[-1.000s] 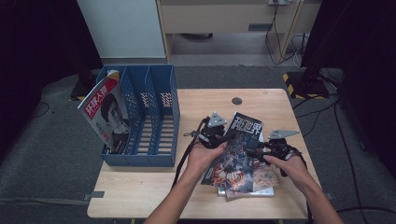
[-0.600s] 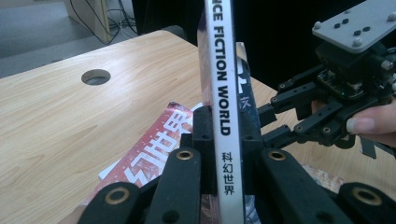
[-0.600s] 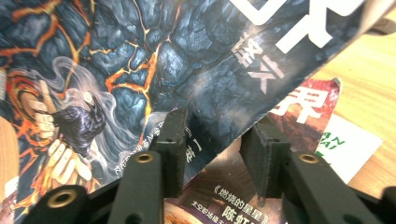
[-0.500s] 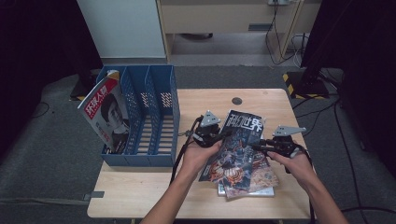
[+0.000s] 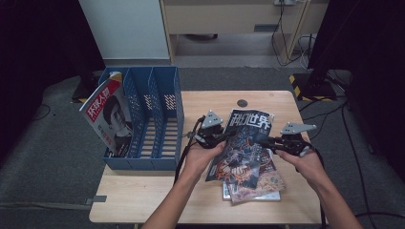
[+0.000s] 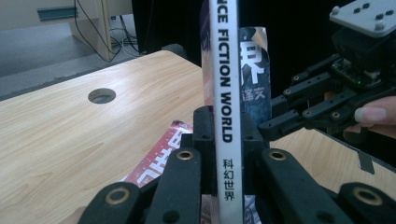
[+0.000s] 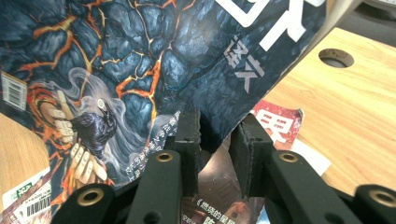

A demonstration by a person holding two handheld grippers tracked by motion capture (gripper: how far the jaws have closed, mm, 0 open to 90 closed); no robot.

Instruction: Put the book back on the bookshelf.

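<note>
A dark magazine (image 5: pixel 243 143) with a lava-cracked cover is held tilted up over the table between both grippers. My left gripper (image 5: pixel 228 138) is shut on its white spine (image 6: pixel 224 70), with the pads on either side in the left gripper view (image 6: pixel 227 135). My right gripper (image 5: pixel 265 140) clamps the opposite edge, and the cover (image 7: pixel 140 60) runs down between its pads (image 7: pixel 215 135). The right gripper (image 6: pixel 275 123) is also visible beyond the spine in the left gripper view. A stack of magazines (image 5: pixel 258 183) lies under the lifted one.
A blue slotted file rack (image 5: pixel 162 119) stands at the table's left, with one magazine (image 5: pixel 107 119) leaning in its leftmost slot. A red-covered magazine (image 7: pixel 275 126) tops the stack. A cable hole (image 5: pixel 242 103) sits at the back of the wooden table (image 5: pixel 143 200).
The dark magazine has risen off the stack and tipped more upright. The right gripper has moved right and slightly up with it; the left has kept its hold on the spine.
</note>
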